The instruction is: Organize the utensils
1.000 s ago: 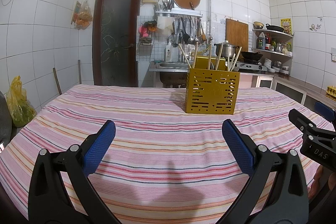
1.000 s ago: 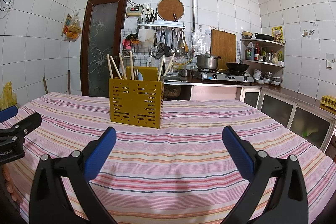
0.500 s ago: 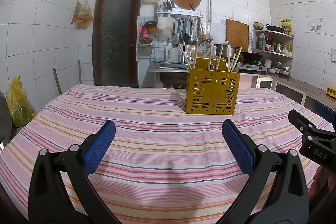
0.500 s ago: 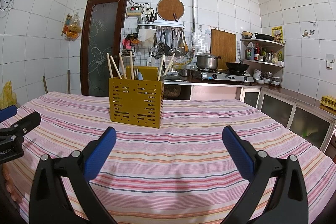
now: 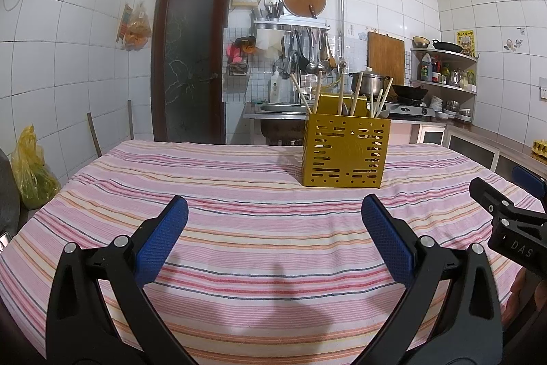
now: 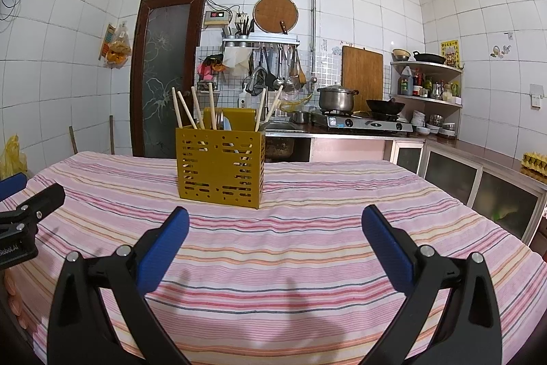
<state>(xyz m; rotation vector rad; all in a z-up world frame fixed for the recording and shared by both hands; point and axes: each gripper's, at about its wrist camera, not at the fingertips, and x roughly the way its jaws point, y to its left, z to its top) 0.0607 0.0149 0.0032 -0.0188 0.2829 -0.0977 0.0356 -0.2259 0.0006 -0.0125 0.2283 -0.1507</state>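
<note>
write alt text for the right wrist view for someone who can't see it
The right tongs, open and empty, hover over a pink striped tablecloth, facing a yellow slotted utensil holder with wooden chopsticks standing in it. The left tongs show at the left edge; a tiled kitchen lies behind.

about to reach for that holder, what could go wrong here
1. The chopsticks lean outward at different angles in the holder, so a claw closing on one may knock its neighbours.
2. The holder looks light and stands free on a loose cloth; a sideways pull might tip or drag it.
3. Both the left claw and right claw are open and side by side, so they could collide if they converge.
</note>
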